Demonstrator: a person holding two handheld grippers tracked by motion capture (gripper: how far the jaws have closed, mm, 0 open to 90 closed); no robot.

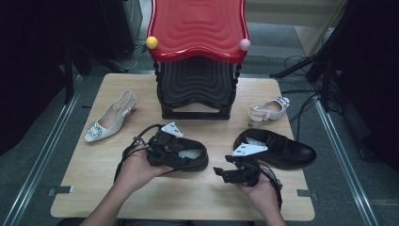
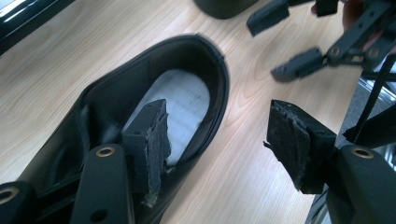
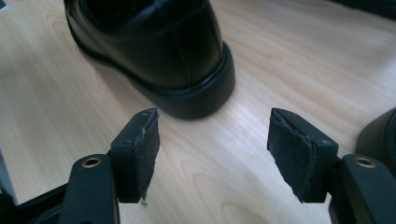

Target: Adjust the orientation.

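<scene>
Inside left black shoe [image 2: 140, 107], left tool [image 2: 219, 149] pad, spread

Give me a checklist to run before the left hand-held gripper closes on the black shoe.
1. Left hand-held gripper open: ok.
2. One jaw inside the left black shoe, the other outside its heel wall: ok.
3. Wall deep enough between the jaws: cannot tell.
4. Right hand-held gripper open and empty: ok.
5. Right hand-held gripper apart from the left shoe: ok, it points at the heel of the other black shoe.
6. Red stool and white heels out of the way: ok.
</scene>
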